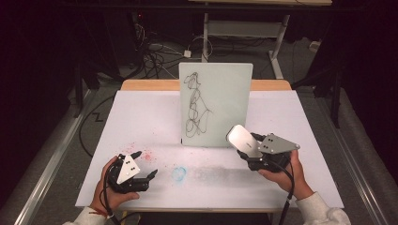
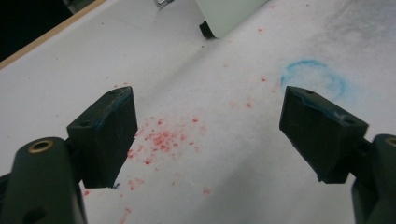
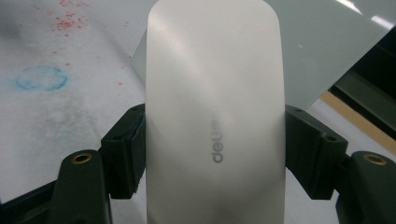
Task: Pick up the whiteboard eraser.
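A pale whiteboard (image 1: 216, 105) stands upright at the middle of the table, with a black scribble (image 1: 195, 105) on its left half. My right gripper (image 1: 246, 146) is at the board's lower right corner, shut on a white oval eraser (image 1: 243, 139) marked "deli". In the right gripper view the eraser (image 3: 215, 93) sits between both jaws of that gripper (image 3: 215, 154), with the whiteboard (image 3: 327, 51) just behind it. My left gripper (image 1: 144, 164) rests low at the front left, open and holding nothing. In the left gripper view it (image 2: 208, 135) stands wide apart over the table.
The white table sheet (image 1: 141, 117) carries red specks (image 1: 145, 154) near the left gripper and a faint blue ring (image 1: 179, 173) at the front middle. A grey smudge (image 1: 220, 171) spreads right of the ring. Cables (image 1: 155, 51) and a desk frame (image 1: 244, 28) lie beyond the far edge.
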Demonstrator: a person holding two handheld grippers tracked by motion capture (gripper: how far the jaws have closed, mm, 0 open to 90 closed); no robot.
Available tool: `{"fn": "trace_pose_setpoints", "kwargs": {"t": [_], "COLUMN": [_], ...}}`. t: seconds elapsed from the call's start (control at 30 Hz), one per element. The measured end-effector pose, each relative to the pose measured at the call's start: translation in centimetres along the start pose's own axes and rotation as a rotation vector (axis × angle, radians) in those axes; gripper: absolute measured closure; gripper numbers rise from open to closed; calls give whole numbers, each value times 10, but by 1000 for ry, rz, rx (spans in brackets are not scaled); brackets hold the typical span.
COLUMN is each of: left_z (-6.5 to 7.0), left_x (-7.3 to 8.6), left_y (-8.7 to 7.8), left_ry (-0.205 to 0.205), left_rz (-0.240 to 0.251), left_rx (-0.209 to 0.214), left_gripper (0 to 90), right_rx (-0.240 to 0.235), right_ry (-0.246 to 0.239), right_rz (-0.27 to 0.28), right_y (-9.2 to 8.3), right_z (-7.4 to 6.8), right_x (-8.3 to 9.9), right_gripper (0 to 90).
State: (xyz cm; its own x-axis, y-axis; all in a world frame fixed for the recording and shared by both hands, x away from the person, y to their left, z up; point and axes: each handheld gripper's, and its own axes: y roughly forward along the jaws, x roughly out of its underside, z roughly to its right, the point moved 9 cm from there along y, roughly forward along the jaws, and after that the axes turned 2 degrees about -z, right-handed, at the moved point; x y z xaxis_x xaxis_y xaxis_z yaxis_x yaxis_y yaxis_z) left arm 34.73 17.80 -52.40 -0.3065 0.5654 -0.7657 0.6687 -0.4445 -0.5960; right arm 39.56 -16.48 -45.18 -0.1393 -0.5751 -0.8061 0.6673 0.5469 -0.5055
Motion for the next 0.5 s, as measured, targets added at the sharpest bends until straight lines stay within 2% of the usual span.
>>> {"fn": "trace_pose_setpoints", "kwargs": {"t": [0.17,0.3,0.43,0.5], "left_z": [0,0,-1,-1], "left_x": [5,8,10,11], "left_y": [-4,-8,-12,-13], "left_ry": [-7,-20,-10,-16], "left_rz": [-4,-5,-1,-5], "left_rx": [-8,-14,-30,-31], "left_gripper": [187,187,187,187], "right_rx": [32,38,39,23], "right_ry": [-21,-34,-35,-37], "right_rz": [11,19,30,40], "right_y": [8,14,20,24], "right_z": [0,-2,-6,-9], "right_x": [-5,-10,-17,-23], "right_gripper": [311,311,311,311]}}
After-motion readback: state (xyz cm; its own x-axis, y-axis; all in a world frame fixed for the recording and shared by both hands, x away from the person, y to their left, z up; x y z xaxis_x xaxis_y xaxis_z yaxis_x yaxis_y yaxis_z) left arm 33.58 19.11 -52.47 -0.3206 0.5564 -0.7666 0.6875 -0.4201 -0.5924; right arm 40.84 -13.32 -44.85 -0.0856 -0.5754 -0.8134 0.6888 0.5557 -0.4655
